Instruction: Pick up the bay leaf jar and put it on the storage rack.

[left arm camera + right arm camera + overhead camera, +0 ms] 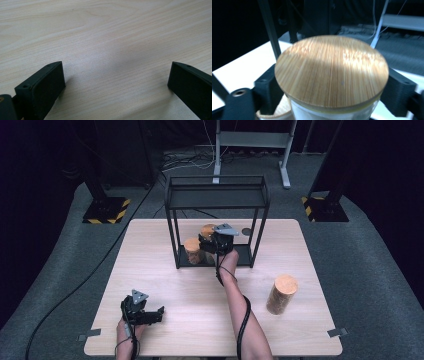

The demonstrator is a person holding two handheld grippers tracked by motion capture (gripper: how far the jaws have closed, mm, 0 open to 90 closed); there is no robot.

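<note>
A glass jar with a round bamboo lid (332,67) stands between the jaws of my right gripper (333,82), inside the lower level of a black wire rack (217,195). The jaws flank the jar just under its lid, and a thin gap shows at the left pad. In the high view the right gripper (212,242) reaches into the rack, partly covering this jar (207,230). A second lidded jar (192,251) stands to its left. My left gripper (158,314) rests low near the table's front left, its jaws (116,67) wide apart over bare wood.
A third, taller jar (281,294) stands alone on the right side of the wooden table (175,285). A small dark disc (246,232) lies behind the rack. The rack's thin posts flank the right hand. Cables trail from both grippers.
</note>
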